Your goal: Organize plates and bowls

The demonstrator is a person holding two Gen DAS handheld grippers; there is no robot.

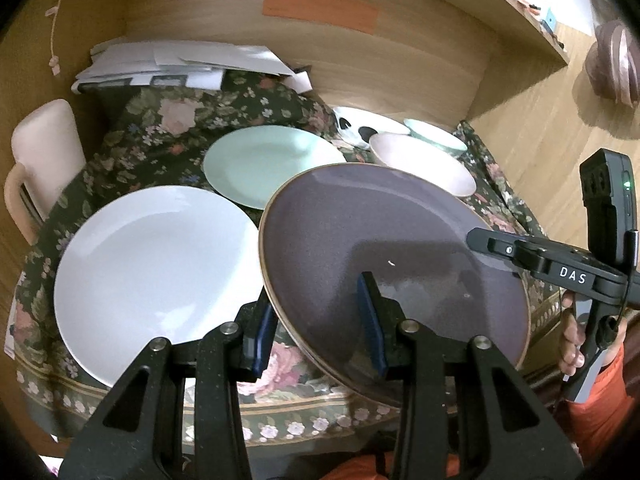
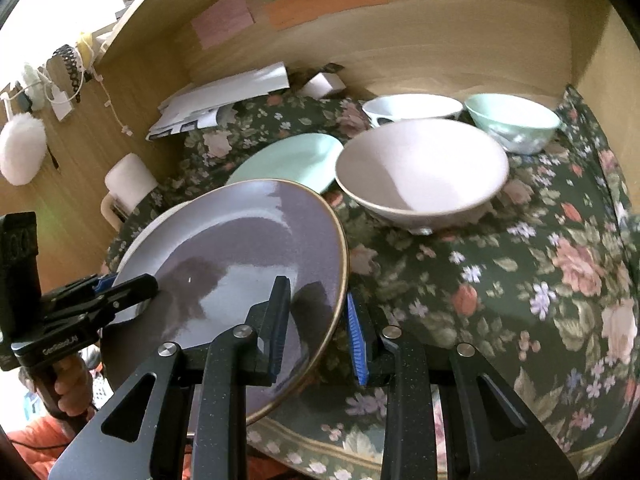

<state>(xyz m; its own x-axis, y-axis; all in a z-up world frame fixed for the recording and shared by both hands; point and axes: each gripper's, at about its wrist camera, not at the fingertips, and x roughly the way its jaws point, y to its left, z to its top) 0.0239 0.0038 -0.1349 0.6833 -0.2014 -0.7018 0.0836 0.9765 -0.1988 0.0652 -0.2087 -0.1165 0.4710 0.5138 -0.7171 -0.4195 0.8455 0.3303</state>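
White letters "DAS" stand on the black arm of the right claw (image 1: 492,249). Small print on the left claw (image 2: 105,282) is too blurred to read.

1. round matte purple ceramic plate with a thin tan rim (image 1: 384,248), tilted and lifted off the cloth, its near edge overlapping the white one.
2. large plain white round plate (image 1: 156,276), flat, at the left.
3. pale mint green round plate (image 1: 268,164), flat, behind both.
4. wide pinkish-white bowl (image 2: 420,168), upright.
5. white bowl with dark spots (image 2: 412,106) and mint green bowl (image 2: 512,120), upright, side by side behind it.
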